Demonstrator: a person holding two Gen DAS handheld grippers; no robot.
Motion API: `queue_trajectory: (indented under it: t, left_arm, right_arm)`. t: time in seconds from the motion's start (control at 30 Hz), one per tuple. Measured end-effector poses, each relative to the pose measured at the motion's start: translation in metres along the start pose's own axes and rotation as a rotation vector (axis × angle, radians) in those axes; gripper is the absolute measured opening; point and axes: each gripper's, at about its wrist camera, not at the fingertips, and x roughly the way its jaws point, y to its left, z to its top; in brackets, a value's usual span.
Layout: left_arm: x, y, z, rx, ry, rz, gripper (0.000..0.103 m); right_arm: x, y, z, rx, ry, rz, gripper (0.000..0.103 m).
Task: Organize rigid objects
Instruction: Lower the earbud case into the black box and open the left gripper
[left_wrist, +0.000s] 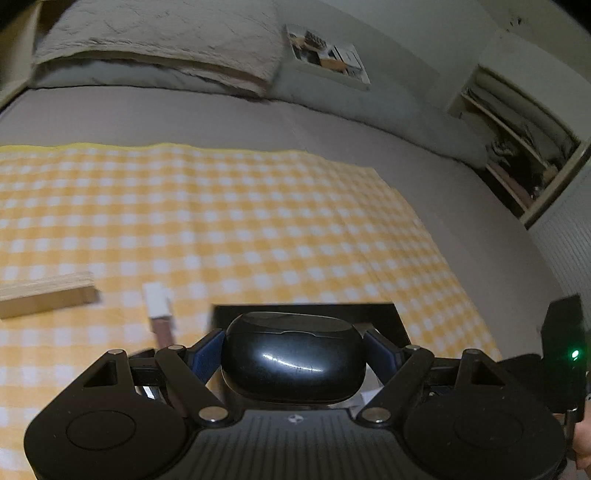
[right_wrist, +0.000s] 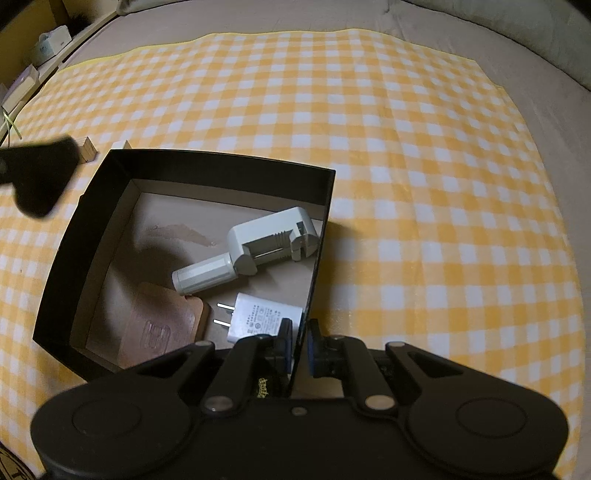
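In the left wrist view my left gripper (left_wrist: 293, 347) is shut on a glossy black oval case (left_wrist: 293, 363), its blue pads pressed to both ends. Just beyond it lies the black box (left_wrist: 306, 310). In the right wrist view my right gripper (right_wrist: 298, 343) is shut on the near right wall of the black box (right_wrist: 221, 158). Inside the box lie a pale grey clamp-like tool (right_wrist: 258, 247), a white plug adapter (right_wrist: 262, 319) and a brown leather piece (right_wrist: 162, 325). The left gripper (right_wrist: 37, 173) shows as a dark blur left of the box.
A wooden block (left_wrist: 44, 295) and a white-capped brown tube (left_wrist: 159, 314) lie on the yellow checked cloth (left_wrist: 221, 221) left of the box. The cloth covers a grey bed with a pillow (left_wrist: 159, 40) at the far side. A shelf niche (left_wrist: 517, 147) is at the right.
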Motion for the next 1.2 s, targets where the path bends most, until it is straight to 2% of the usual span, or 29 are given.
queue_trajectory:
  t: [0.23, 0.6, 0.67, 1.2]
  left_arm:
    - [0.046, -0.018, -0.008, -0.063, 0.088, -0.014, 0.081]
    - [0.085, -0.03, -0.01, -0.119, 0.095, 0.045, 0.082]
    - [0.088, -0.029, -0.01, -0.123, 0.104, 0.053, 0.086]
    - [0.096, -0.03, -0.012, -0.052, 0.147, 0.058, 0.084]
  right_arm:
    - [0.0, 0.002, -0.002, 0.0, -0.001, 0.002, 0.008]
    - [-0.011, 0.006, -0.008, -0.01, -0.009, 0.008, 0.008]
    - [-0.012, 0.008, -0.011, -0.011, -0.01, 0.008, 0.009]
    - [-0.012, 0.009, -0.013, -0.014, -0.01, 0.007, 0.009]
